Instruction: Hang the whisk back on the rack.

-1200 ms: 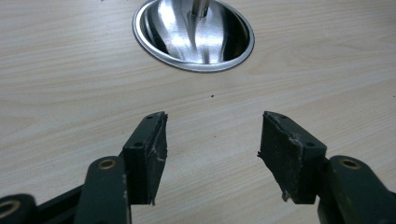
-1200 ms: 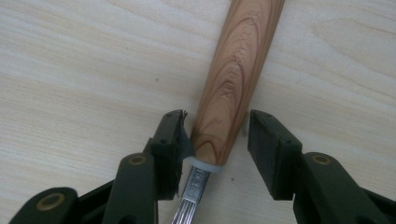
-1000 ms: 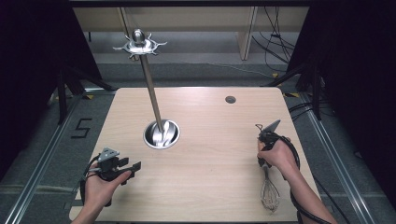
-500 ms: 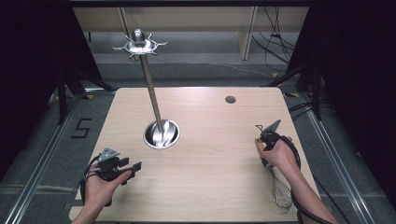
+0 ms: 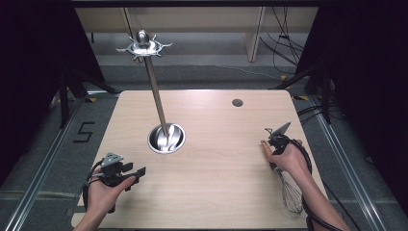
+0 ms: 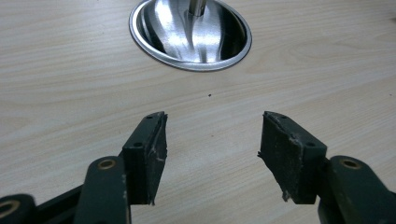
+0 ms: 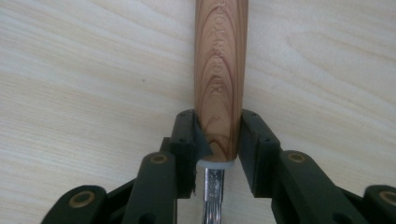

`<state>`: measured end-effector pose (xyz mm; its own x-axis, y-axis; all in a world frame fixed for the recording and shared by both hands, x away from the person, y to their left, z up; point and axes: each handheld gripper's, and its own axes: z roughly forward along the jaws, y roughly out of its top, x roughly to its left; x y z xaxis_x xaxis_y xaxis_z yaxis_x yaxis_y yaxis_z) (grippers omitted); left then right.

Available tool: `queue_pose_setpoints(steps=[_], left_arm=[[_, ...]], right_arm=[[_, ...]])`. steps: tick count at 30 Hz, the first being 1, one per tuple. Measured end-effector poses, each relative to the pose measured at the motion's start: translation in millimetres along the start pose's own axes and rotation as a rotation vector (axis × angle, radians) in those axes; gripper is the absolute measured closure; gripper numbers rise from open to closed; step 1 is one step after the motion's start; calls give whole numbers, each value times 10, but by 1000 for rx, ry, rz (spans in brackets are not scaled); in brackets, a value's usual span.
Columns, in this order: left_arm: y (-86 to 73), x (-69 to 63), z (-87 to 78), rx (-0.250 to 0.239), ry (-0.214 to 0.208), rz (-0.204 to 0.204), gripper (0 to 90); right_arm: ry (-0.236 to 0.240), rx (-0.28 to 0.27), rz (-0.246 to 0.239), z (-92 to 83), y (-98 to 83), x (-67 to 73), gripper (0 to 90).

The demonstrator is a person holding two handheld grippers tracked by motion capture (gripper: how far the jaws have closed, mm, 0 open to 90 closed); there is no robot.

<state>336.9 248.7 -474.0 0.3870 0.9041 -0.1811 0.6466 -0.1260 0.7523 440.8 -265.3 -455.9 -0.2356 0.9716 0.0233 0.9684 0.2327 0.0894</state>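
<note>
The wooden table (image 5: 216, 192) carries a steel stand (image 5: 166, 138) at its middle; near the right edge lies a whisk (image 5: 290, 195), its wooden handle (image 7: 221, 70) pinched by the right gripper (image 7: 219, 140), whose jaws have just been closing; the left gripper (image 6: 212, 149), spread and empty, apparently hovers just above the tabletop.

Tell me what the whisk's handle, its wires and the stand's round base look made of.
Whisk handle: wood, smooth finish, visible grain rings. Whisk wires: thin bright metal, likely steel. Stand base: polished metal, mirror-like reflections, probably stainless steel.
</note>
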Motion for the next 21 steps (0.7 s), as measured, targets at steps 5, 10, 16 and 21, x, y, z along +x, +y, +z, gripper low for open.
queue_pose_setpoints(steps=[5,10,16,21], left_arm=[[-2,-10,9,-13,0,-11,403],[-1,0,-3,-4,-4,0,403],[-3,-9,6,-19,-4,-15,401],[-3,-8,1,-18,-8,-11,400]], right_arm=[[-2,-90,-36,-141,-57,8,697],[22,-175,-73,-209,-93,-6,697],[36,-276,-108,-321,-152,50,698],[55,-405,-169,-402,-209,47,697]])
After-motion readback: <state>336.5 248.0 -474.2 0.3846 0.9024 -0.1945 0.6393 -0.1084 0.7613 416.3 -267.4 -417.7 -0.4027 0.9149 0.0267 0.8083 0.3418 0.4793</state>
